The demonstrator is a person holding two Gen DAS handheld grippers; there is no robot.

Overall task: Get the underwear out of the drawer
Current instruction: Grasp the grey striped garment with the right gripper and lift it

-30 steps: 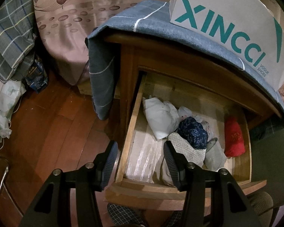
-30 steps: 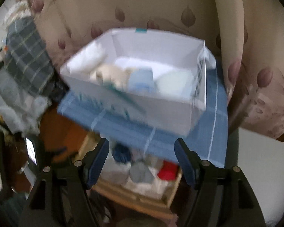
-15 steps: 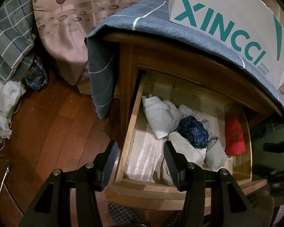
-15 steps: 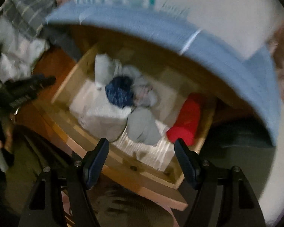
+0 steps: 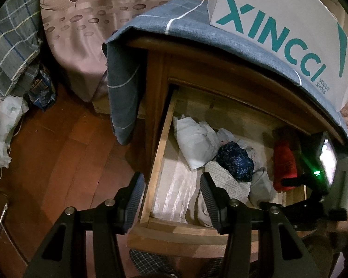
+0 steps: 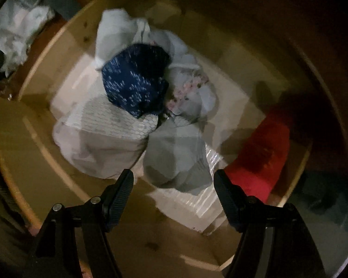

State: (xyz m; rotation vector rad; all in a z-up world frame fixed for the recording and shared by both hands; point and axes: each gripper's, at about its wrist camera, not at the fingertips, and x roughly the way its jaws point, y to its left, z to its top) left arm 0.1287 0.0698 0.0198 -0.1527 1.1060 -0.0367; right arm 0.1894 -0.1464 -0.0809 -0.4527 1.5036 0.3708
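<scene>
The wooden drawer (image 5: pixel 159 155) of the nightstand stands open. Inside lie rolled garments: a white one (image 5: pixel 193 139), a navy speckled one (image 5: pixel 235 161) (image 6: pixel 136 78), a white honeycomb-patterned one (image 5: pixel 229 180) (image 6: pixel 109 125), a grey one (image 5: pixel 262 185) (image 6: pixel 176 157) and a red one (image 5: pixel 285 162) (image 6: pixel 259 155). My left gripper (image 5: pixel 171 199) is open and empty above the drawer's front left corner. My right gripper (image 6: pixel 174 197) is open and empty, low over the drawer, with the grey roll just beyond its fingertips. It shows at the right edge of the left wrist view (image 5: pixel 313 180).
A blue checked cloth (image 5: pixel 174 30) drapes the nightstand top, with a white XINCCI shoe box (image 5: pixel 278 20) on it. A bed with a leaf-patterned cover (image 5: pixel 81 23) stands behind. Plaid fabric (image 5: pixel 9 46) and white bags (image 5: pixel 2 127) lie on the wooden floor (image 5: pixel 58 162) at the left.
My right gripper swung down from facing the shoe box to close over the drawer's contents and came into the left wrist view. My left gripper stayed still.
</scene>
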